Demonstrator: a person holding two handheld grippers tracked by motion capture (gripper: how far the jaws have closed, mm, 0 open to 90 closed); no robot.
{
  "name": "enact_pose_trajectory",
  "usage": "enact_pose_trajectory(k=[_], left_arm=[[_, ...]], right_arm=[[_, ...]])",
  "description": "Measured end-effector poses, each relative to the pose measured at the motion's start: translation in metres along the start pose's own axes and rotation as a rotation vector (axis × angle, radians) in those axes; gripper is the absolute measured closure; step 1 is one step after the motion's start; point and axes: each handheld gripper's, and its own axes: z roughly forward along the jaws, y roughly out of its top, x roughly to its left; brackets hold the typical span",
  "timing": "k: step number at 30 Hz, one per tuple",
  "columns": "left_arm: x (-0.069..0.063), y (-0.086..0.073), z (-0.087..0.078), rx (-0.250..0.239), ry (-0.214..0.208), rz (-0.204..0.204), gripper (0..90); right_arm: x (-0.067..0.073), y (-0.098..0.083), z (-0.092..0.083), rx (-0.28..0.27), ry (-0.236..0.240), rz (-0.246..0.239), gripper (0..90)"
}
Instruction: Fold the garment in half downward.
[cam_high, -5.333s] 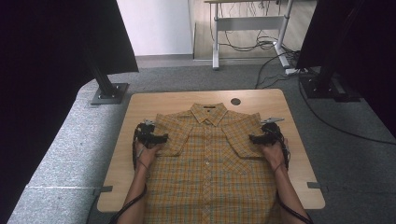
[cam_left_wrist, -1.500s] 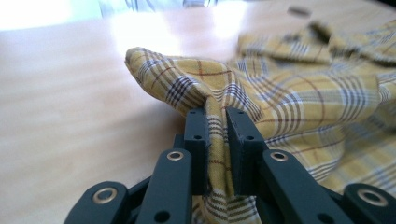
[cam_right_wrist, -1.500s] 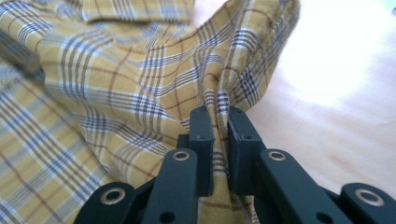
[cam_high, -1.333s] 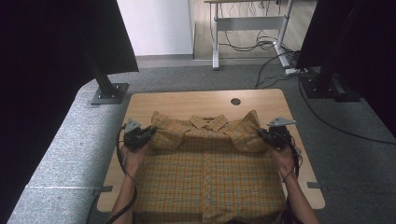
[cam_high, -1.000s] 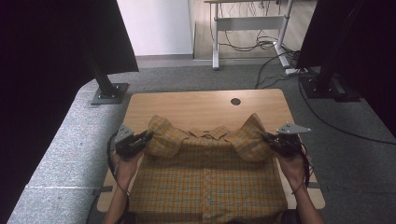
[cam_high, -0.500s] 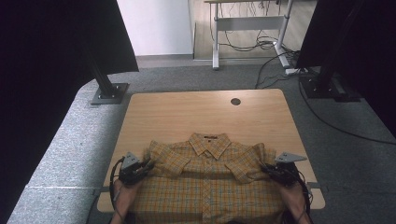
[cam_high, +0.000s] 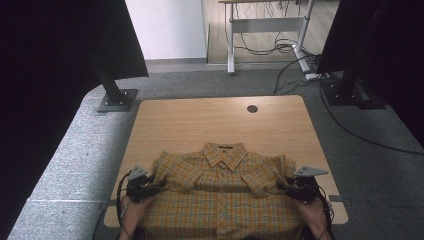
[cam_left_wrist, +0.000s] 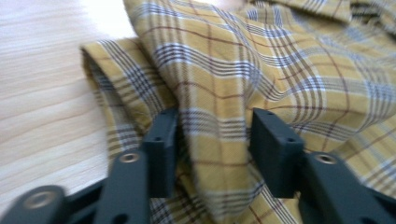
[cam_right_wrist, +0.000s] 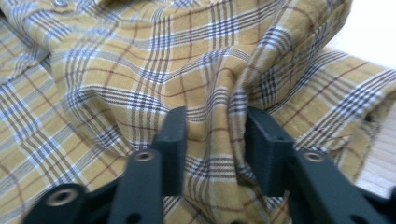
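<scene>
A yellow plaid shirt (cam_high: 220, 195) lies face up at the near end of the wooden table (cam_high: 210, 120), collar toward the far side, its lower part hanging over the near edge. My left gripper (cam_high: 155, 184) sits at the shirt's left shoulder and my right gripper (cam_high: 282, 186) at its right shoulder, both low on the table. In the left gripper view a raised fold of the shirt (cam_left_wrist: 261, 60) lies between the parted jaws (cam_left_wrist: 212, 140). The right gripper view shows the same, cloth (cam_right_wrist: 140, 70) bunched between spread jaws (cam_right_wrist: 215, 135). Both pairs of jaws have just been opening and no longer pinch the cloth.
A round cable hole (cam_high: 252, 108) is in the far part of the tabletop. On the grey carpet, a black stand base (cam_high: 117, 100) sits off the far left corner, and cables (cam_high: 350, 130) run on the right. A desk frame (cam_high: 265, 37) stands behind.
Both hands dragged the shirt from the table's middle toward the near edge and lowered it flat. Both grippers, shut on the shoulders before, now have their jaws parted.
</scene>
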Motion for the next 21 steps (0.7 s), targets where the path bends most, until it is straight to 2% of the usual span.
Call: enact_pose_trajectory(k=[4,9,15,17,18,19,21], left_arm=[[0.006,0.011,-0.012,-0.020,-0.005,-0.019,42.1],[0.012,0.032,-0.014,-0.039,0.004,-0.018,38.8],[0.022,0.057,0.009,0.001,0.004,-0.044,36.9],[0.023,0.061,0.014,0.011,0.004,-0.043,36.4],[0.026,0.068,0.024,0.034,0.010,-0.042,36.4],[0.026,0.068,0.024,0.034,0.010,-0.042,35.7],[0.031,0.076,0.036,0.060,0.021,-0.052,35.4]], right_arm=[[-0.002,0.007,-0.005,-0.028,-0.008,0.009,45.7],[-0.010,0.020,-0.008,-0.082,-0.010,0.027,40.9],[-0.021,0.041,-0.002,-0.100,-0.022,0.039,38.6],[-0.023,0.044,0.000,-0.098,-0.026,0.038,38.1],[-0.024,0.047,0.003,-0.095,-0.032,0.038,38.1],[-0.024,0.047,0.003,-0.095,-0.032,0.038,38.1],[-0.033,0.057,0.013,-0.074,-0.052,0.042,38.1]])
